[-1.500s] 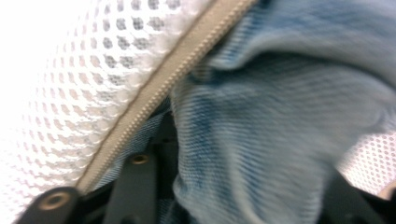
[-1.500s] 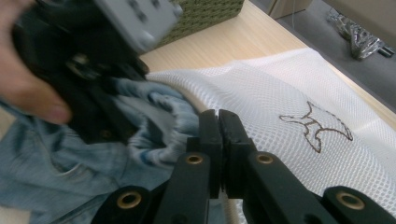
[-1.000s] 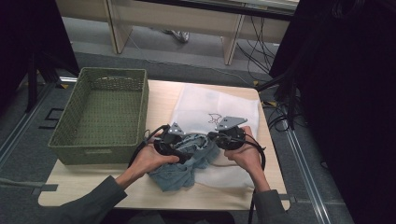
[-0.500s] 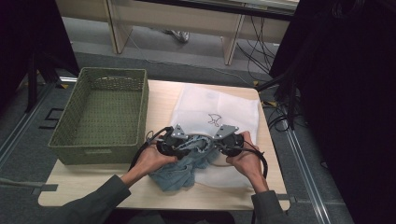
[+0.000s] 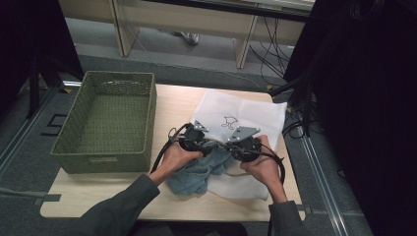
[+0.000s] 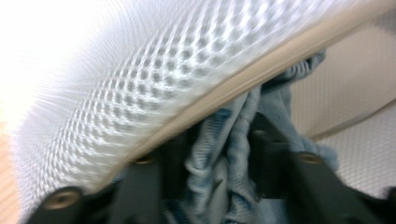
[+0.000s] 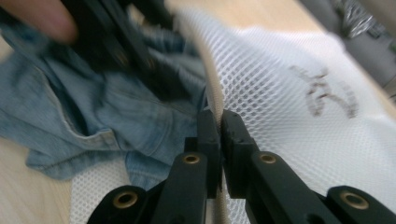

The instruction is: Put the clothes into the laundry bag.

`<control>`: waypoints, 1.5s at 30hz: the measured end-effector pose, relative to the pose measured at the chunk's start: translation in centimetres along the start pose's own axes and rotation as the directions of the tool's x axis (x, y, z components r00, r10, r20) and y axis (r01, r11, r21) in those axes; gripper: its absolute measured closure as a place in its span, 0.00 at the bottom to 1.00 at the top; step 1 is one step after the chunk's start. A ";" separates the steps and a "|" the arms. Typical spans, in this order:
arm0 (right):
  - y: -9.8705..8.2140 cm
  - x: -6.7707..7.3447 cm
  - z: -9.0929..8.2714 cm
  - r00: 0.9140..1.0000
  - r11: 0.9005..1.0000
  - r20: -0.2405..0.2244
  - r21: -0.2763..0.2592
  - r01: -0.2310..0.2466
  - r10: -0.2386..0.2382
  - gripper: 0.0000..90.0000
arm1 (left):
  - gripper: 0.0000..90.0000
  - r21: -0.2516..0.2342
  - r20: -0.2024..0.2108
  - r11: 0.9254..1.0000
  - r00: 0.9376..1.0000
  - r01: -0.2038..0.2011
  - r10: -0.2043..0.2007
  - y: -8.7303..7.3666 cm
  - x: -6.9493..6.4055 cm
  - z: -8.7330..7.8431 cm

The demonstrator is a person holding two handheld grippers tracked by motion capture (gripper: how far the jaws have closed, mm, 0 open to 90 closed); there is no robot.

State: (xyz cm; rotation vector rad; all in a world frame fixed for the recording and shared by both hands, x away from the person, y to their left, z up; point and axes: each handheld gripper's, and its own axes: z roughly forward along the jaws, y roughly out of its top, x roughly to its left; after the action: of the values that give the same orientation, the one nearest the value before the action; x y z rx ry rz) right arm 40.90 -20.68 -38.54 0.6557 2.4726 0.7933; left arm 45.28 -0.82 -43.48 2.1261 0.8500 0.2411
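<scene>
A white mesh bag (image 5: 246, 115) lies flat on the wooden table (image 5: 98, 196), and a blue denim garment (image 5: 196, 174) is bunched at its near end. My left gripper (image 5: 205, 147) is at the bag's mouth. In the left gripper view the garment (image 6: 219, 163) fills the gap between the jaws under the bag's beige rim (image 6: 261, 70). Those jaws have just been opening, and the cloth still touches both. My right gripper (image 7: 219, 135) is shut on the beige rim (image 7: 212, 88), holding it up beside the garment (image 7: 116, 116).
A green woven basket (image 5: 105, 123) stands on the table's left half, close to the left forearm. Dark cables (image 5: 295, 123) hang off the table's right edge. Bare wood runs along the front edge.
The left hand has shifted right toward the right gripper, bringing the blue garment with it to the bag's mouth. The right hand has stayed put on the rim.
</scene>
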 end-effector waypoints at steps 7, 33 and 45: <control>-1.3 -0.3 1.5 0.999 0.999 -0.020 0.035 -0.037 0.038 0.98 | 0.30 -0.051 0.035 0.999 0.999 -0.018 0.019 -1.0 -0.6 -7.2; 0.9 0.5 -0.4 0.999 0.998 -0.044 -0.065 -0.006 0.003 0.98 | 0.79 0.000 0.003 0.990 0.990 -0.144 0.144 -0.3 -2.5 -1.8; 0.0 0.0 0.2 0.999 0.998 -0.020 -0.048 -0.043 0.043 0.98 | 0.49 -0.039 0.032 0.982 0.982 -0.187 0.188 -1.9 -2.7 -3.2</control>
State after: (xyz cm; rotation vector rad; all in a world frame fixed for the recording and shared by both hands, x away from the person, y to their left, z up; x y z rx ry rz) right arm 40.98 -20.65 -38.68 0.6889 2.4556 0.8768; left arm 40.92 0.21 -42.52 2.1715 0.6203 0.3121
